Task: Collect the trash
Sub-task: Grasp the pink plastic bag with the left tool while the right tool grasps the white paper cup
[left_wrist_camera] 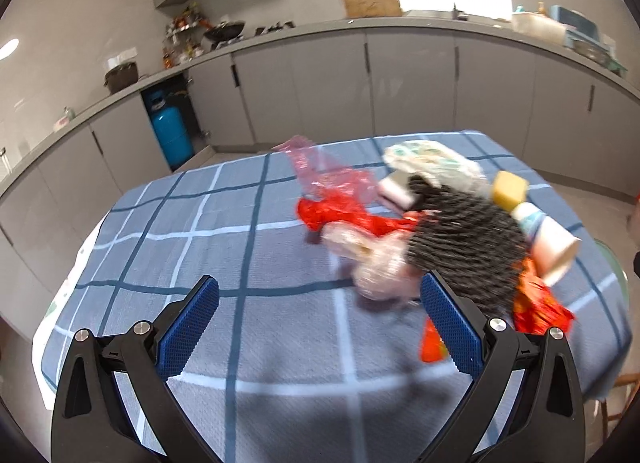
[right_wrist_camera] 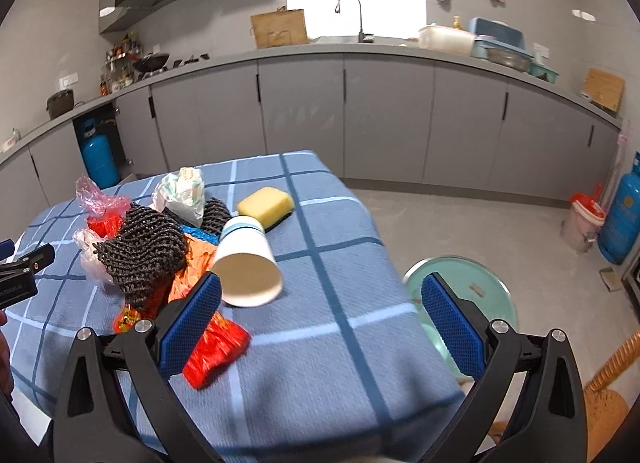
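Blue checked cloth covered the table point(right_wrist_camera: 340, 343), and the trash sat heaped toward its left side: a paper cup point(right_wrist_camera: 248, 263) on its side, a dark knitted rag point(right_wrist_camera: 140, 255), red wrappers point(right_wrist_camera: 216, 347), crumpled plastic bags point(right_wrist_camera: 96, 199) and a yellow sponge point(right_wrist_camera: 266, 203). Both grippers hovered with jaws spread wide, holding nothing. The right gripper point(right_wrist_camera: 320, 323) had the cup's open mouth just ahead of its left pad, a red wrapper touching or just under that pad. The left gripper point(left_wrist_camera: 320, 323) faced the pile from the other side, a pinkish bag point(left_wrist_camera: 380, 267) just beside its right pad. My read: take the cup first, closing gently across its rim so it doesn't crush or roll. A green bin point(right_wrist_camera: 460, 287) waited beside the table.
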